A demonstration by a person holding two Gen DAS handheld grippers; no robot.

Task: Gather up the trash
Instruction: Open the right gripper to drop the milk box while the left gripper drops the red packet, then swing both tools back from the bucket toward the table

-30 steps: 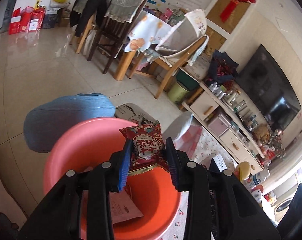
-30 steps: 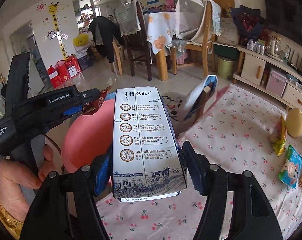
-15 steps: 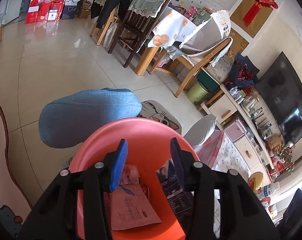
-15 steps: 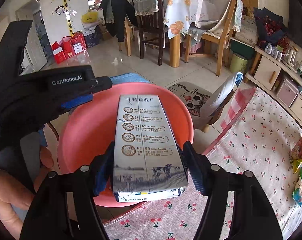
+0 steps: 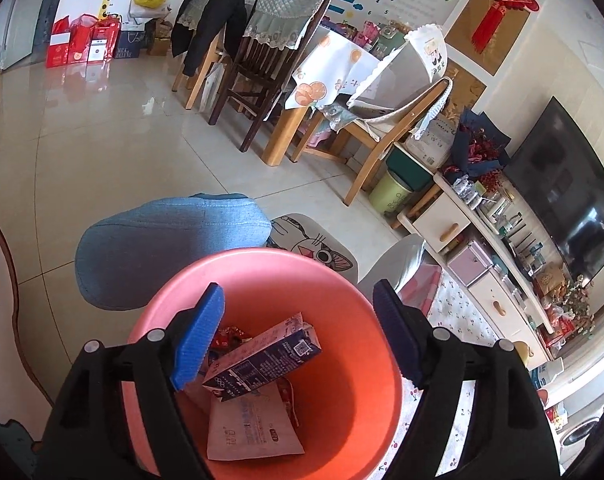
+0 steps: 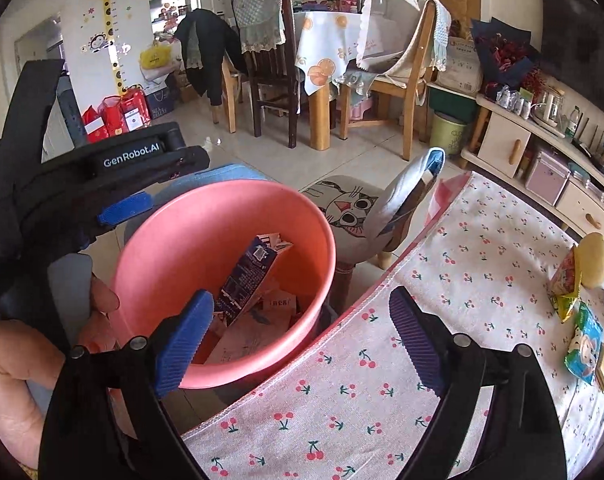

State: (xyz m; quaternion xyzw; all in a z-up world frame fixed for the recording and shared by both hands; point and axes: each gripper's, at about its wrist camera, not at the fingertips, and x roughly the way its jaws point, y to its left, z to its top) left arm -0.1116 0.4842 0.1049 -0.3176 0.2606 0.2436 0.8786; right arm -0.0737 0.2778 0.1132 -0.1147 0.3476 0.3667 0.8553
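A pink bucket (image 5: 262, 276) (image 6: 190, 216) stands on the floor beside the table edge. Inside it a blue and white milk carton (image 5: 262, 356) (image 6: 246, 276) leans on flat paper wrappers (image 5: 250, 428), with a red snack packet (image 5: 230, 334) under it. My left gripper (image 5: 298, 332) hangs over the bucket, its jaws opening with nothing between them. My right gripper (image 6: 302, 336) hovers at the bucket's rim and the table edge, jaws also opening and empty. The left gripper (image 6: 122, 210), held by a hand (image 6: 10, 364), shows at the left of the right wrist view.
A cherry-print tablecloth (image 6: 461, 280) covers the table at right, with snack packets (image 6: 581, 344) and a yellow round thing (image 6: 591, 260) near its far end. A blue cushion (image 5: 162, 244), a cat-print stool (image 6: 349, 208), wooden chairs (image 5: 270, 64) and a TV cabinet (image 5: 481, 264) stand around.
The left gripper let the red snack packet drop into the bucket and opened wider. The right gripper released the milk carton, which now leans inside the bucket, and opened.
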